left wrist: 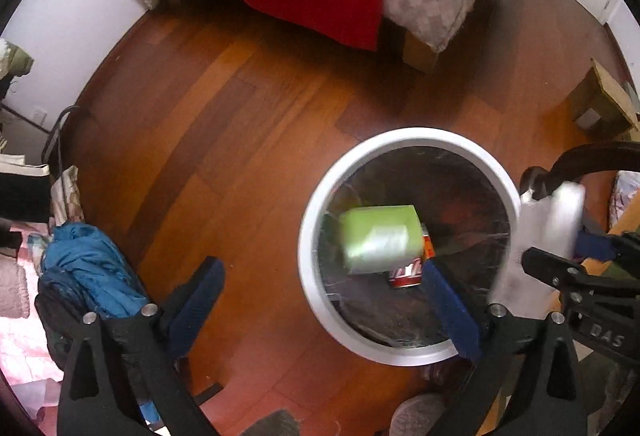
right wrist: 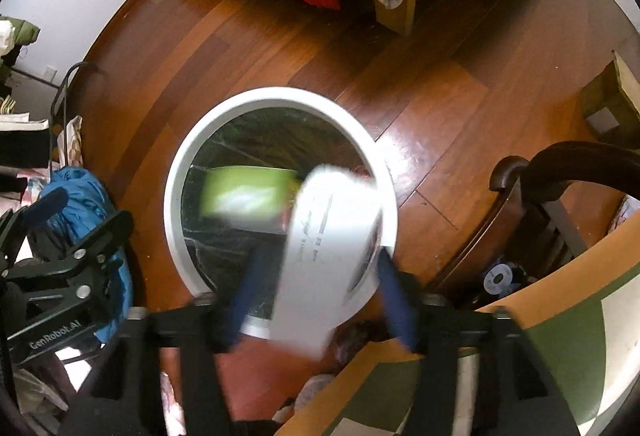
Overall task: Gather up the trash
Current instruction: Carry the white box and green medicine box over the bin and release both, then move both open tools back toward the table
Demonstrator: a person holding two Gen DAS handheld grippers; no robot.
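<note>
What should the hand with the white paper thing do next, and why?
Probably nothing more than draw the right gripper back. Its fingers are spread wide and the blurred white packet sits loose between them, right over the white bin, so it looks already let go. A green box and a red can are inside. The left gripper is open and empty.

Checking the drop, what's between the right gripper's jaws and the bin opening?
In the right wrist view, a blurred white box sits between the open jaws of the right gripper, directly over the white bin; nothing else intervenes.
</note>
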